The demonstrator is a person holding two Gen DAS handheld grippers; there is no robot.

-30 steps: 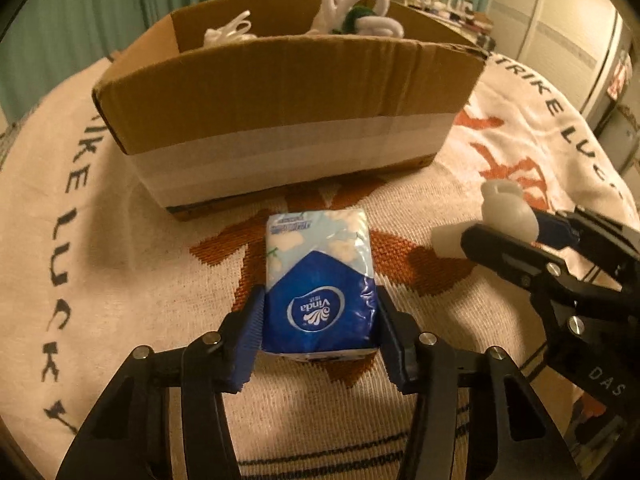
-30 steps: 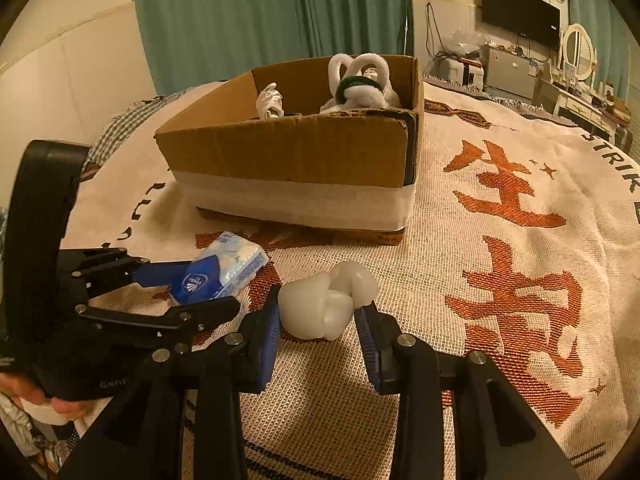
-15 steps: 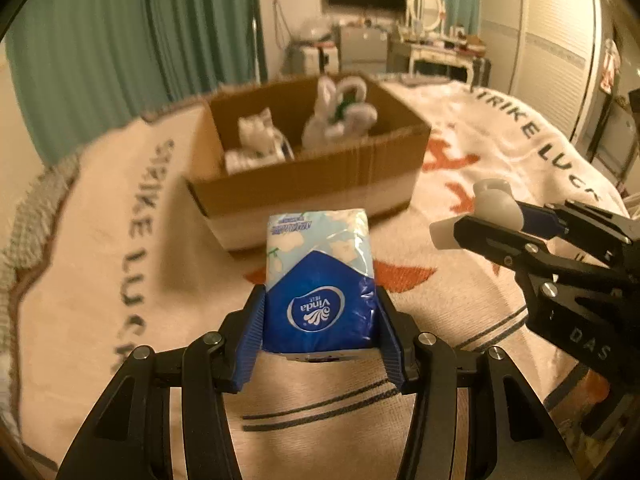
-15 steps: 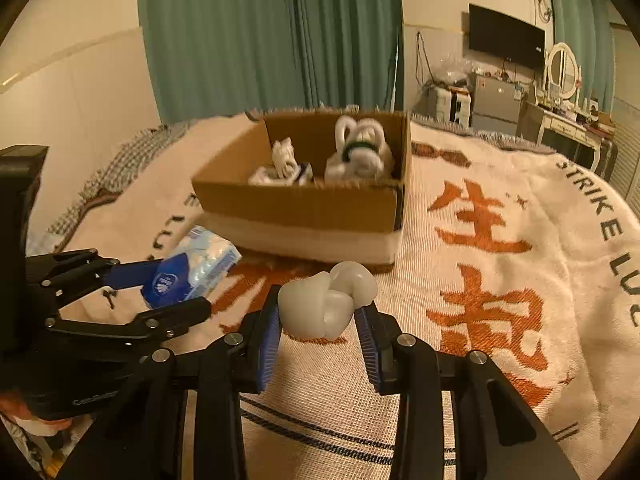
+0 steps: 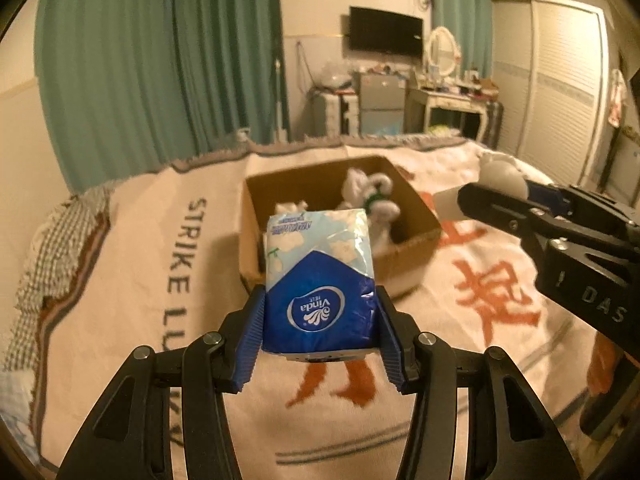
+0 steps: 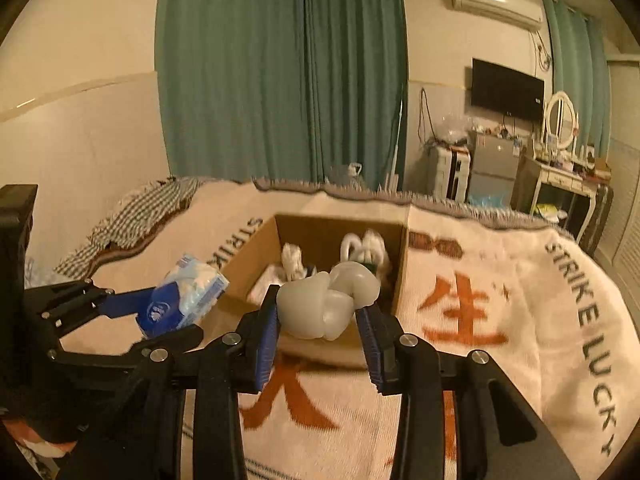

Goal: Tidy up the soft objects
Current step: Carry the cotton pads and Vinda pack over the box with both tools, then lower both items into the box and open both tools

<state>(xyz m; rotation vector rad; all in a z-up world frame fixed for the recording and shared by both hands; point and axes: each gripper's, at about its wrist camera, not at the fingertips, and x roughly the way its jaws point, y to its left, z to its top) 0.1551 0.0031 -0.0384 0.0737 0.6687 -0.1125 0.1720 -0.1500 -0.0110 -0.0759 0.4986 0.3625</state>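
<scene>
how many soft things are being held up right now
2. The tissue pack is clamped in the left tool; the white squishy toy is clamped in the right tool. More soft items sit in the cardboard box.

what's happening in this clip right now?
A person with two handheld grippers is sorting soft items into a cardboard box on a blanket-covered bed. The left gripper is shut on a blue Vinda tissue pack, and the right gripper is shut on a squishy white toy. Both items are held in the air in front of the box, not yet inside. The box already holds a white plush and other white soft items.
</scene>
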